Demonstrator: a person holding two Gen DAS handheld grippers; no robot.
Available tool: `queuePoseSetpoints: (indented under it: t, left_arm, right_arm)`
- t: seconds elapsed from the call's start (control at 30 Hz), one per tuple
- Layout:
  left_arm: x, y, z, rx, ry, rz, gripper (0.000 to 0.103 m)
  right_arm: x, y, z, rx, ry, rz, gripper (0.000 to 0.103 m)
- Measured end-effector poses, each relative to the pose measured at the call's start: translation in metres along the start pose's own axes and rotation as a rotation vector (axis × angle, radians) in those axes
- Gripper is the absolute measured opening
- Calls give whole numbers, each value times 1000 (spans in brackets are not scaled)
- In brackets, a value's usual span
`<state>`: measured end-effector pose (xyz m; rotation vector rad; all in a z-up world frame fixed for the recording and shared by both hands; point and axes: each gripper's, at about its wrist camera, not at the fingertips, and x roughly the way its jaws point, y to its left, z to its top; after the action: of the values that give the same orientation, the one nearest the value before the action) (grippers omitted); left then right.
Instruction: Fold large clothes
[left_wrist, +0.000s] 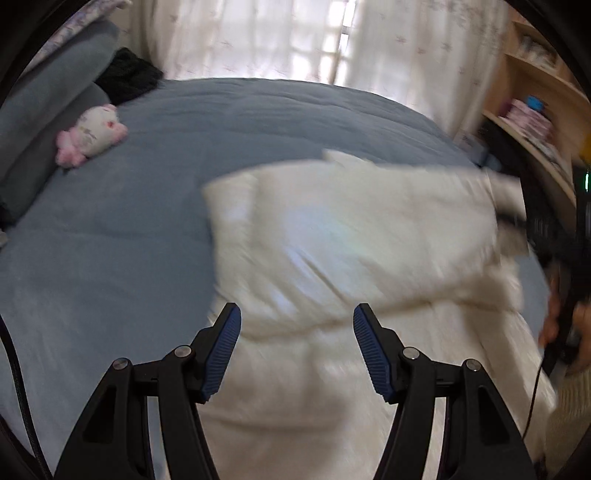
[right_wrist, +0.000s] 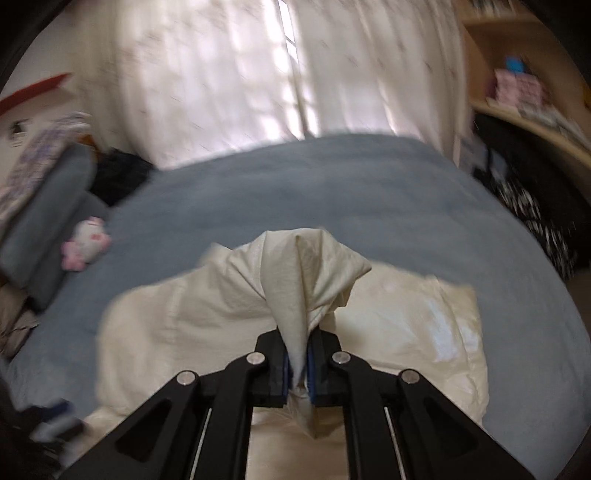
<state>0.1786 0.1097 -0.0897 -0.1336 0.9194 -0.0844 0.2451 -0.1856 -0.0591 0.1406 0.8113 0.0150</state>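
Note:
A large cream garment (left_wrist: 351, 229) lies spread on the blue bed (left_wrist: 129, 229), blurred by motion. My left gripper (left_wrist: 296, 308) hovers above its near part, open, with nothing between the blue pads (left_wrist: 221, 354). In the right wrist view my right gripper (right_wrist: 298, 343) is shut on a bunched fold (right_wrist: 306, 273) of the cream garment (right_wrist: 184, 332), lifted above the rest of the cloth, which still lies on the bed (right_wrist: 295, 184). A person's hand (left_wrist: 554, 317) holds the right tool at the right edge of the left wrist view.
A pink and white plush toy (left_wrist: 90, 134) lies at the bed's left by grey-blue pillows (left_wrist: 44, 110) and a dark bundle (left_wrist: 129, 74). White curtains (left_wrist: 258, 37) hang behind the bed. A wooden shelf (left_wrist: 535, 122) with small items stands at the right.

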Motion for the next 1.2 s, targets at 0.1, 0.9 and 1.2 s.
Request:
queuePoseSetpoints:
  t: [0.1,0.9,1.2]
  left_arm:
    - [21,8,22,-41,11,72,62]
    - [164,-19,52,-77,79,187,90]
    - [146,-26,52,-17,78,214,87]
  right_arm:
    - [53,-23,-16,26,116,-51,7]
    - [88,-29,-49,-74,34,-131,18]
    - [85,-26,-40,-105,127,-122,25]
